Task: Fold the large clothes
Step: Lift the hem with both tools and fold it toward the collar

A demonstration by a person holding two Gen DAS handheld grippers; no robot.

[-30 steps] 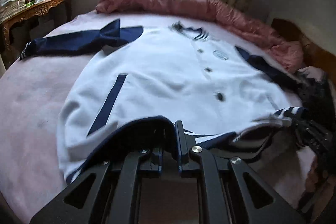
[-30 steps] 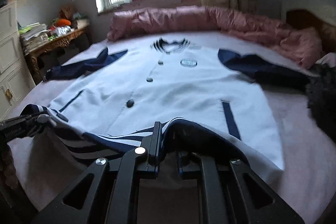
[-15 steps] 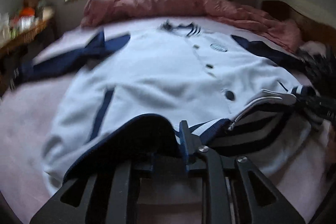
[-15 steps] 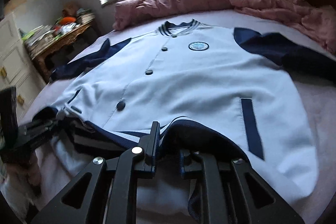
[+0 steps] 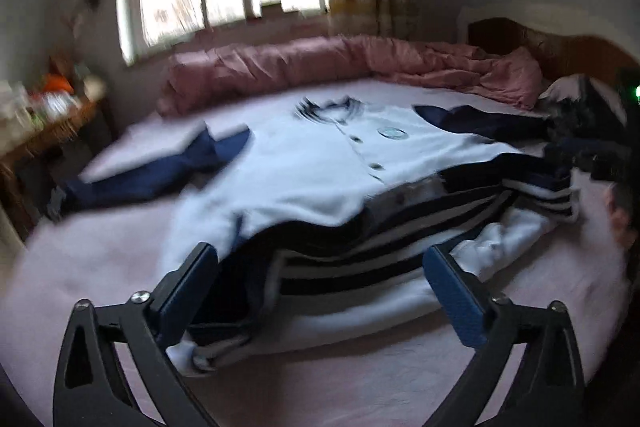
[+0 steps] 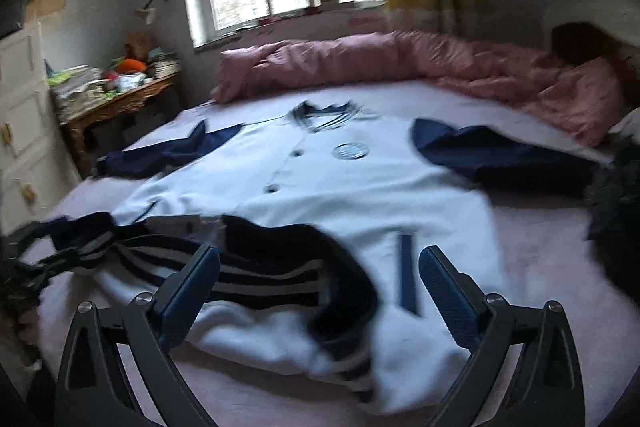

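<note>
A white jacket (image 5: 304, 171) (image 6: 360, 187) with navy sleeves and a striped hem lies front-up on the pink bed, buttons and round badge (image 6: 350, 151) showing. Its striped hem (image 5: 380, 259) (image 6: 256, 275) is turned up and back over the lower body, lying loose in a rumpled band. My left gripper (image 5: 320, 267) hovers just short of the hem, its jaws opening wide, no cloth pinched by the pads. My right gripper (image 6: 318, 269) stands the same way over the hem's right part, jaws opening, holding nothing. Both views are motion-blurred.
A rolled pink quilt (image 6: 380, 67) runs along the far side of the bed under the window. A cluttered wooden desk (image 6: 116, 99) and white drawers (image 6: 20, 147) stand at the left. Dark clothing (image 6: 616, 211) lies at the bed's right edge, near the headboard (image 5: 540, 43).
Both grippers were shut on the jacket's striped hem; now both have opened and let it go. The hem dropped folded back onto the jacket, and both grippers pulled back and rose slightly.
</note>
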